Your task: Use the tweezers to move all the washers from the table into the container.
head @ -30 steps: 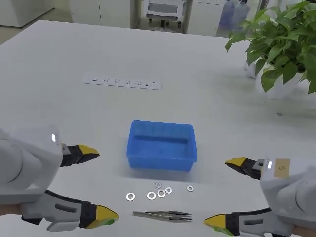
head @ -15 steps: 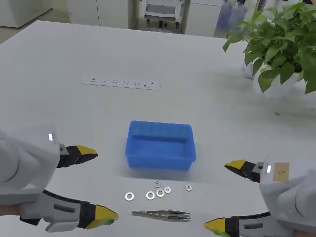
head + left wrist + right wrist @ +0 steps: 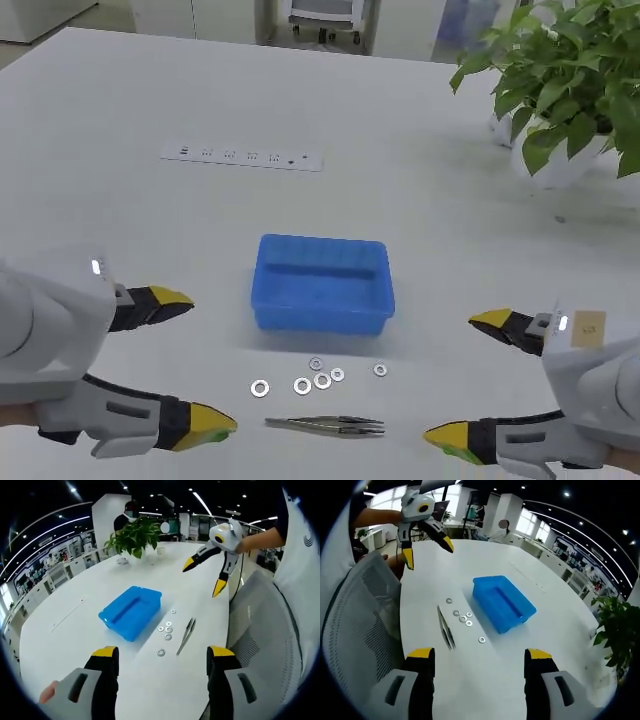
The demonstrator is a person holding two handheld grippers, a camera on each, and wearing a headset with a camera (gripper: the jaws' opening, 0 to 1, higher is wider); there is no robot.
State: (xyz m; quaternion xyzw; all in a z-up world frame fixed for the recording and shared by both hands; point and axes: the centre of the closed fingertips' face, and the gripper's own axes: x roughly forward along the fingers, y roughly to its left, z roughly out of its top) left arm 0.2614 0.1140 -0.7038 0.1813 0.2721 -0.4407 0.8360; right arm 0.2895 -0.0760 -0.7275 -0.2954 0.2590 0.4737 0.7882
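- I am holding both grippers low over the white table (image 3: 120,220). The left gripper (image 3: 212,361) and the right gripper (image 3: 448,377) each have their jaws spread wide and are gripping nothing.
- The tweezers (image 3: 325,426) are lying flat on the table between the 2 grippers, closest to my edge and running left to right. I cannot tell for sure which end carries the tips.
- The 6 washers (image 3: 302,386) are lying loose just beyond the tweezers, 4 bunched together and 1 off to each side.
- The blue container (image 3: 320,318) is sitting just behind the washers, open-topped, and I am seeing no washer in it.
- I am judging the step in hand to be picking up the tweezers, with every washer yet to be moved.
- To do it well, I am aiming to bring 1 gripper down over the middle of the tweezers with its jaws turned across their length, so that squeezing also closes the tips.
- The tweezers are thin and lying flat on a smooth top, so I am expecting them to skid. I am planning to come down level and close slowly.
- I am keeping the approach on my side of the tweezers so that the jaws are not scattering the washers.
- I am keeping the other gripper free to steady the far end if the tweezers start sliding.
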